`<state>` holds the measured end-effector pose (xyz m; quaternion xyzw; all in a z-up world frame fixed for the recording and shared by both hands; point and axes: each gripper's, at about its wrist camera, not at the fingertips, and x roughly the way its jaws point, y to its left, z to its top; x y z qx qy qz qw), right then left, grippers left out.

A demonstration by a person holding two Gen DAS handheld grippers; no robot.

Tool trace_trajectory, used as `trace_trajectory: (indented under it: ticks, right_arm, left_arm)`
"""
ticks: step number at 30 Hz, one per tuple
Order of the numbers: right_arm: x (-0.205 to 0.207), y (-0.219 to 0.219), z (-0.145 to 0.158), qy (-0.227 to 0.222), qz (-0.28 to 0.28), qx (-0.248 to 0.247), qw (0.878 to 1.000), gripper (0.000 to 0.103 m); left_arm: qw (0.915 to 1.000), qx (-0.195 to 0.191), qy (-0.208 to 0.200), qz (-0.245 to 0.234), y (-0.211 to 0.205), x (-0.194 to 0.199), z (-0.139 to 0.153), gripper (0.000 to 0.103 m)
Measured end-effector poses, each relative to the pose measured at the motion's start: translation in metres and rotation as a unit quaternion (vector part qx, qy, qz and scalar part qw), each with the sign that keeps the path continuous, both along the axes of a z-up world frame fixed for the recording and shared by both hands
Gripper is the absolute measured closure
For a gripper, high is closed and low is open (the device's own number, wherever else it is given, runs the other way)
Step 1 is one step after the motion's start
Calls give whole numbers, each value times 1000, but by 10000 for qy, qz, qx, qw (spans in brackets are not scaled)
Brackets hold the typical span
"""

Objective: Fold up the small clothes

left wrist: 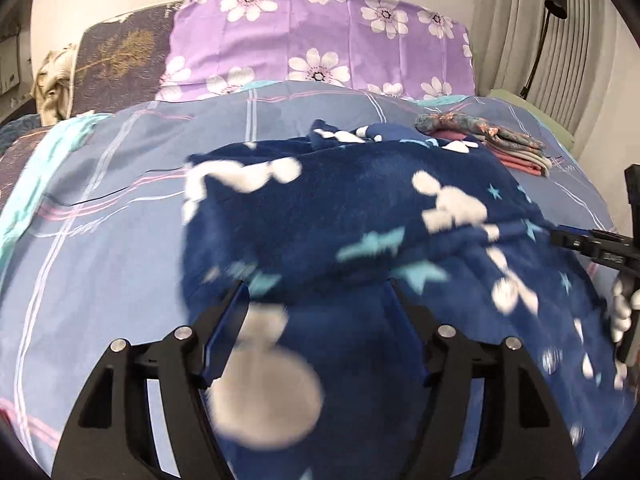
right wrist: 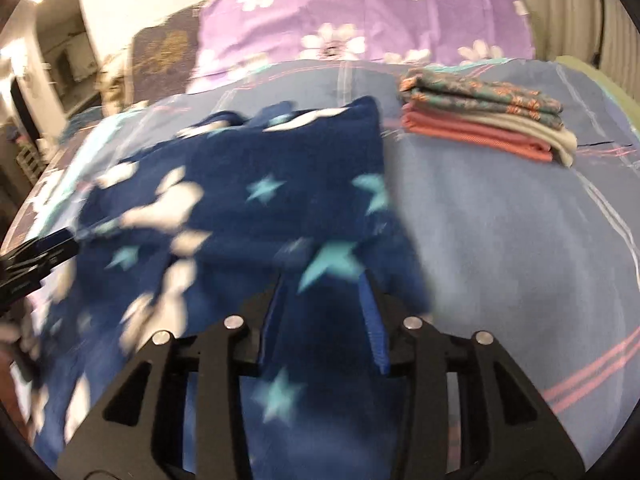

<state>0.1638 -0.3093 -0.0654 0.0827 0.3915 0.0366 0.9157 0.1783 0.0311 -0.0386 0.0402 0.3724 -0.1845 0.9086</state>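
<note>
Garment: we have the navy fleece piece (left wrist: 340, 216) with white shapes and teal stars spread over the middle of the blue plaid bedspread (left wrist: 104, 208), its near edge raised toward both cameras and blurred.
Left gripper: our left gripper (left wrist: 316, 292) sits at 6 o'clock in its own view, fingers spread wide with fleece bunched between them; we cannot tell whether the pads actually pinch the cloth.
Right gripper: our right gripper (right wrist: 324, 280) has its jaws closer together, with a fold of the fleece running up between the blue pads; it looks like a hold, but the blur keeps us from being sure.
Finished stack: folded clothes (right wrist: 484, 120) lie at 1 o'clock from the right gripper, well apart from the fleece.
Background: purple flowered pillow (left wrist: 320, 40) at 12 o'clock.
Step, as we judge it: carrying the near edge over for a fold.
Risk one: thick fleece may slip from the wide left jaws, so one corner drops and the fold goes skewed.
Risk two: uneven pull between our hands would drag the far half and wrinkle it.
Risk three: swinging too far toward 1 o'clock could knock the stack.
</note>
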Motion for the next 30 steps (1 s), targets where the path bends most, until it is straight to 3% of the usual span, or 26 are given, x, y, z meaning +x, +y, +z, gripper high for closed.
trace_trajectory:
  ticks: [4, 11, 15, 20, 24, 27, 29, 30]
  right_arm:
    - [-50, 23, 8, 19, 814, 692, 9943, 64]
    - [-122, 78, -2, 443, 2149, 1745, 9599, 64]
    - [-155, 95, -20, 862, 2409, 2208, 9412, 63]
    - [-168, 104, -30, 915, 2417, 2289, 9385, 62]
    - [-172, 111, -27, 998, 2650, 2468, 9268, 51]
    - [-169, 122, -31, 1088, 2788, 2512, 9205, 50]
    - [-162, 129, -38, 1190, 2864, 2771, 9094, 64]
    - [-159, 135, -43, 1311, 2880, 2864, 9043, 77]
  left_arm:
    - [9996, -94, -21, 250, 26, -35, -1, 33]
    - [9936, -710, 112, 874, 67, -91, -5, 33]
    - [9910, -928, 104, 964, 79, -130, -9, 33]
    - [9926, -678, 179, 988, 83, -168, -23, 33]
    - [9895, -942, 434, 1006, 92, -185, -38, 33]
    - [9876, -1071, 524, 1025, 96, -193, -46, 33]
    - [9867, -1177, 532, 991, 97, -196, -47, 33]
    - [9861, -1240, 554, 957, 97, -197, -46, 33]
